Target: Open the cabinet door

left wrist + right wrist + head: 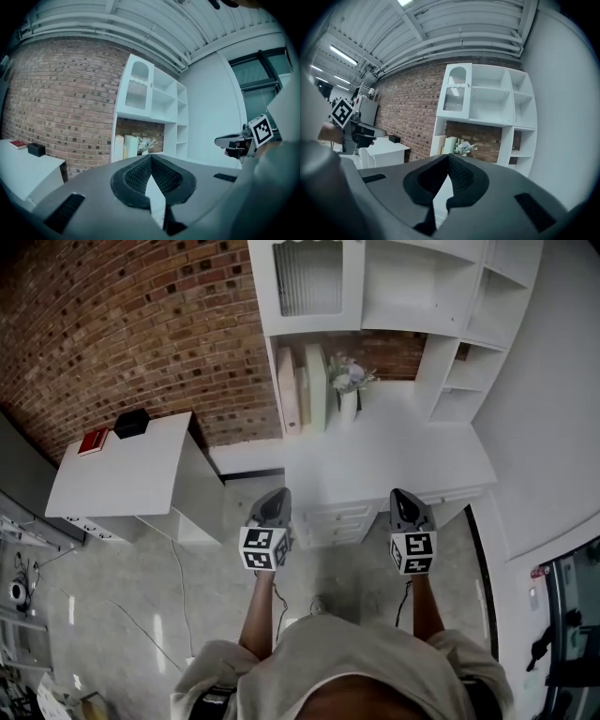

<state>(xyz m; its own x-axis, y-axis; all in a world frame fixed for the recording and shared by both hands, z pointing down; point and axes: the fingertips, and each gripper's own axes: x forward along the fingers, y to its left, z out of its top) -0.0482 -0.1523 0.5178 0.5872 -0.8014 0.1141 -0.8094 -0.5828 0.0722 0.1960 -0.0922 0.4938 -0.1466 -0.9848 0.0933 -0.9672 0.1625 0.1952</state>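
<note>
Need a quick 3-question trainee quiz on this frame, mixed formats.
1. True or false: the cabinet door is already open.
2. What stands beside the books on the desk? A) vase of flowers B) lamp C) kettle
3. Fill in: the left gripper and right gripper are both ____ and empty.
Key: 1 false; 2 A; 3 shut.

Cabinet door point(307, 279), at 12 o'clock: white frame and ribbed pane are noted. Brick wall point(122, 324), at 10 o'clock: red-brown with pale mortar grid is recorded.
</note>
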